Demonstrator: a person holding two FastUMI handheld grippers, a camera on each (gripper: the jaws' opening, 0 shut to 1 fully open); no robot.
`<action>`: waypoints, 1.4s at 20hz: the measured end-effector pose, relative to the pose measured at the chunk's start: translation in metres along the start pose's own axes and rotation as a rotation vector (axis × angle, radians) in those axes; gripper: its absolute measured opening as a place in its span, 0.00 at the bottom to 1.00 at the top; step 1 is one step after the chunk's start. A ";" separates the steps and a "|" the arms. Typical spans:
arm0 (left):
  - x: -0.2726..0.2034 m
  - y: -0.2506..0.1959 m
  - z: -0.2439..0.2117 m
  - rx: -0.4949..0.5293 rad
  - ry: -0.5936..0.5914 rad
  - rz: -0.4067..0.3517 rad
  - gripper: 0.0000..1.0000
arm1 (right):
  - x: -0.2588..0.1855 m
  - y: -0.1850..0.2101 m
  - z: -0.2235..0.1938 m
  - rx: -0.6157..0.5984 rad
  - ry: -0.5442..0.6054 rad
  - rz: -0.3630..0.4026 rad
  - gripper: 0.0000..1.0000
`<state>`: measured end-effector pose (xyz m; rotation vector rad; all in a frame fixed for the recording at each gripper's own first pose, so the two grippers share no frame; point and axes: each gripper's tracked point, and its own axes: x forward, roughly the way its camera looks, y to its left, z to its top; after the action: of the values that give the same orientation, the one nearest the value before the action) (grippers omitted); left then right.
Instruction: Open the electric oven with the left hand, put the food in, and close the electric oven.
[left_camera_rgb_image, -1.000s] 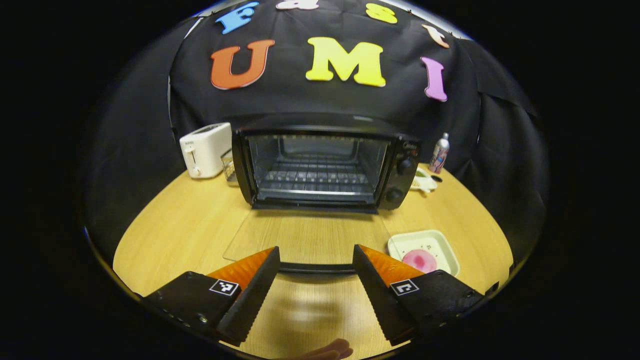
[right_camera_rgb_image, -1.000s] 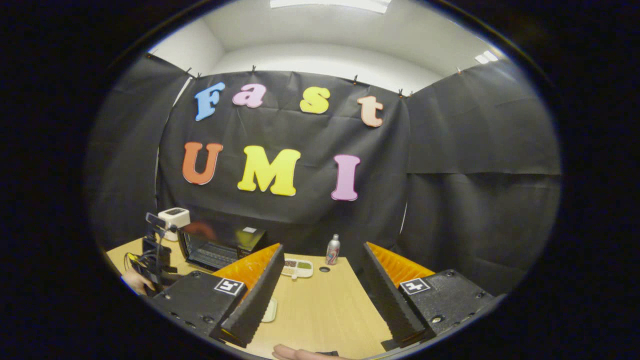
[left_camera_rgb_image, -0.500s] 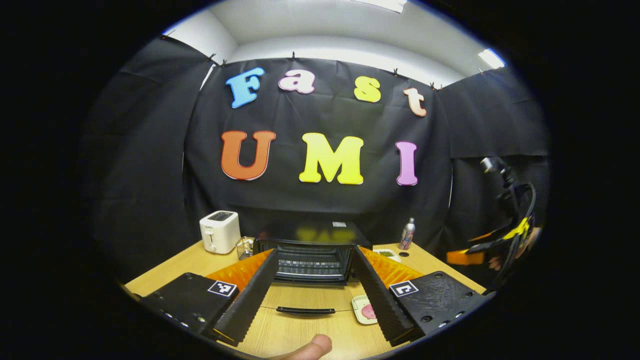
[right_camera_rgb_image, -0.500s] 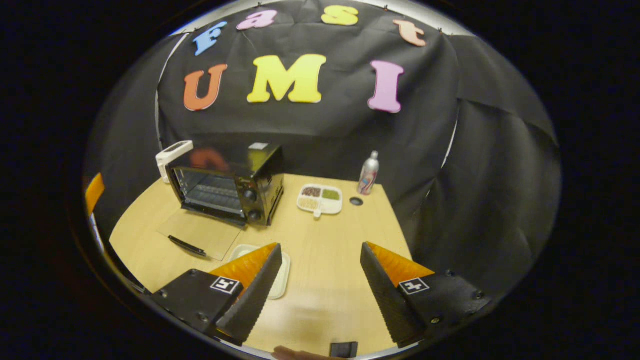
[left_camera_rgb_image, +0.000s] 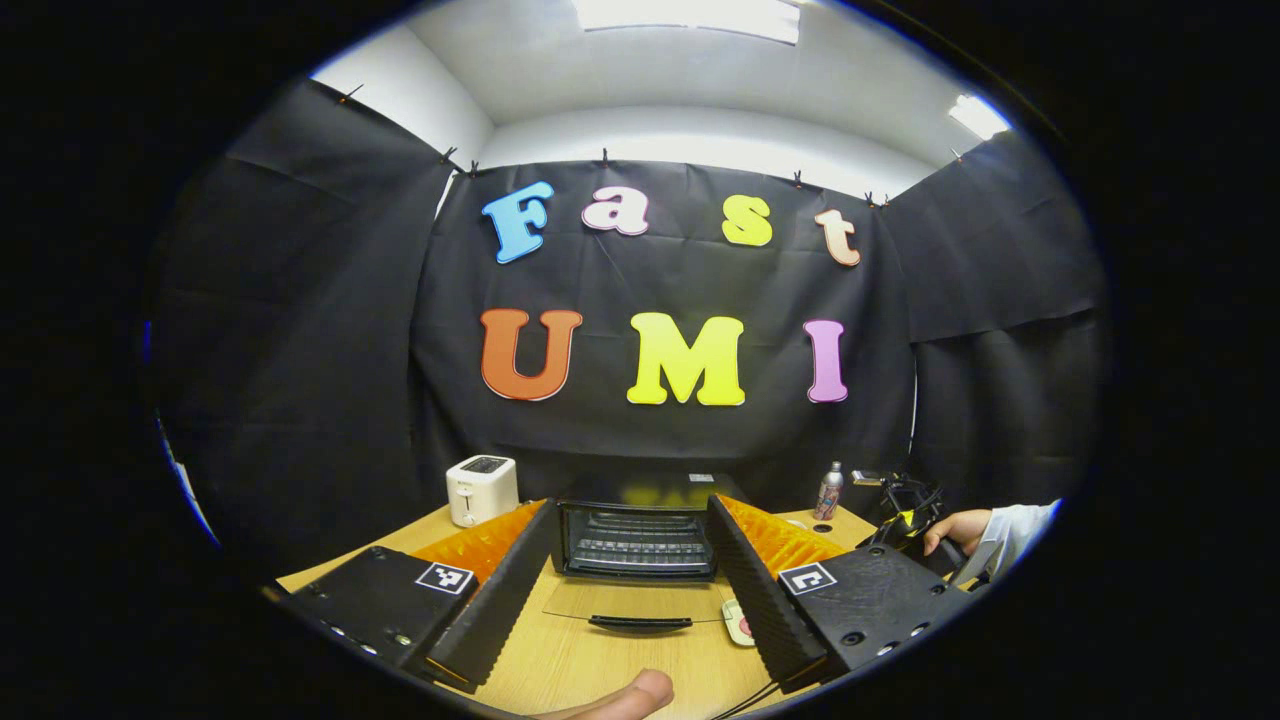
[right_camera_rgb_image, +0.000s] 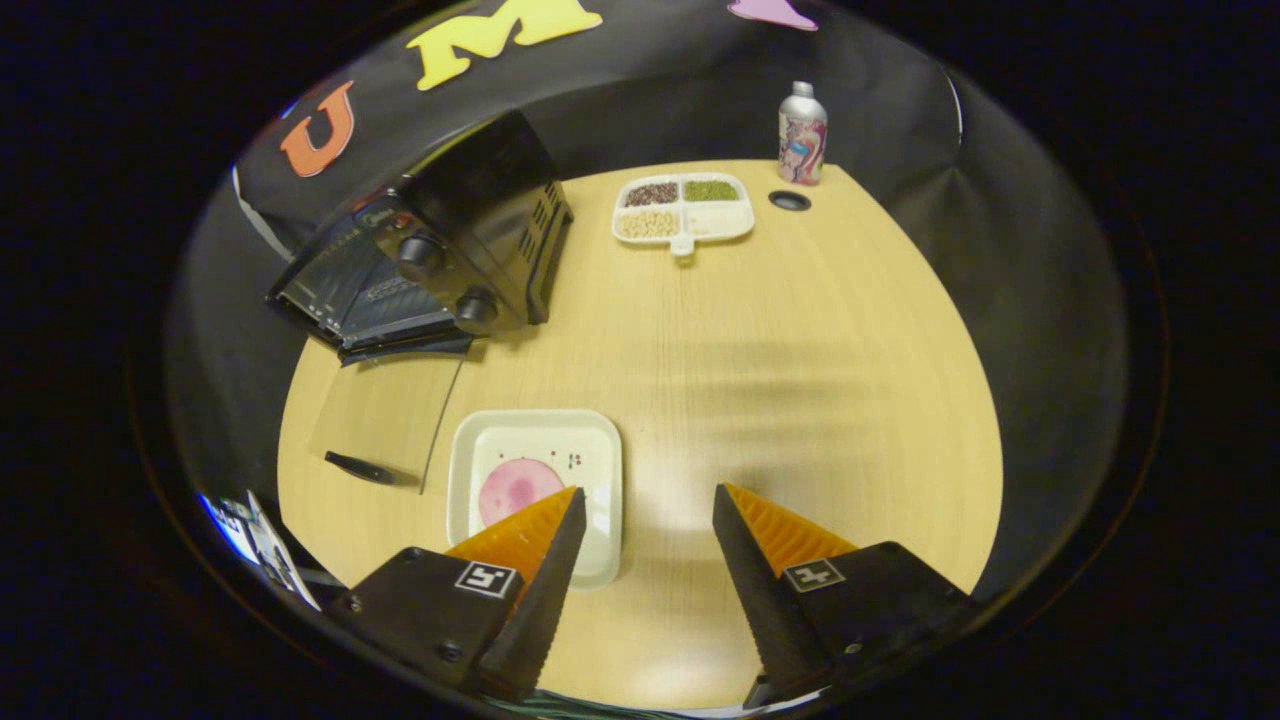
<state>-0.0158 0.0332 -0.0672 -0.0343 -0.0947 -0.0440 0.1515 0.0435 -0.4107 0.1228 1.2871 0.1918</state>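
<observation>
A round, pale wood-grain table (right_camera_rgb_image: 800, 380) stands in a booth walled with black cloth; above the cloth the left gripper view shows a white ceiling with lit panels (left_camera_rgb_image: 690, 15). The electric oven (right_camera_rgb_image: 450, 250) sits toward the table's back left, black, with two knobs on its right panel. Its glass door (left_camera_rgb_image: 640, 600) lies folded down flat on the table, the dark handle (left_camera_rgb_image: 640, 623) at its front edge, and the wire rack inside is exposed. A white toaster (left_camera_rgb_image: 481, 490) stands left of the oven. Behind and to the right of the oven are a divided white dish (right_camera_rgb_image: 683, 207) of beans and grains, a small metal bottle (right_camera_rgb_image: 802, 133) against the cloth, and a dark round hole (right_camera_rgb_image: 790, 200) in the tabletop.

The food, a pink round slice (right_camera_rgb_image: 520, 490), lies on a square white plate (right_camera_rgb_image: 600, 460) just in front of the open door's right corner.

The left gripper (left_camera_rgb_image: 630, 590) is held up off the table, facing the oven, its fingers spread wide and holding nothing. The right gripper (right_camera_rgb_image: 648, 560) hangs over the table's near edge, also wide open and empty, its left finger (right_camera_rgb_image: 530, 560) overlapping the plate's near rim. In the left gripper view a hand (left_camera_rgb_image: 955, 527) in a pale sleeve shows at the right.
</observation>
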 end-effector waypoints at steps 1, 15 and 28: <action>-0.003 0.003 -0.003 0.014 0.014 0.015 0.95 | 0.009 0.003 -0.004 0.012 0.032 0.025 0.72; -0.021 0.024 0.018 -0.021 -0.022 0.052 0.95 | 0.053 0.035 -0.027 0.076 0.257 0.291 0.02; -0.036 0.022 0.017 0.027 -0.011 0.018 0.95 | 0.014 -0.042 -0.015 0.206 0.143 0.253 0.04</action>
<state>-0.0522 0.0571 -0.0545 -0.0086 -0.1056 -0.0243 0.1437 0.0047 -0.4365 0.4563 1.4308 0.2875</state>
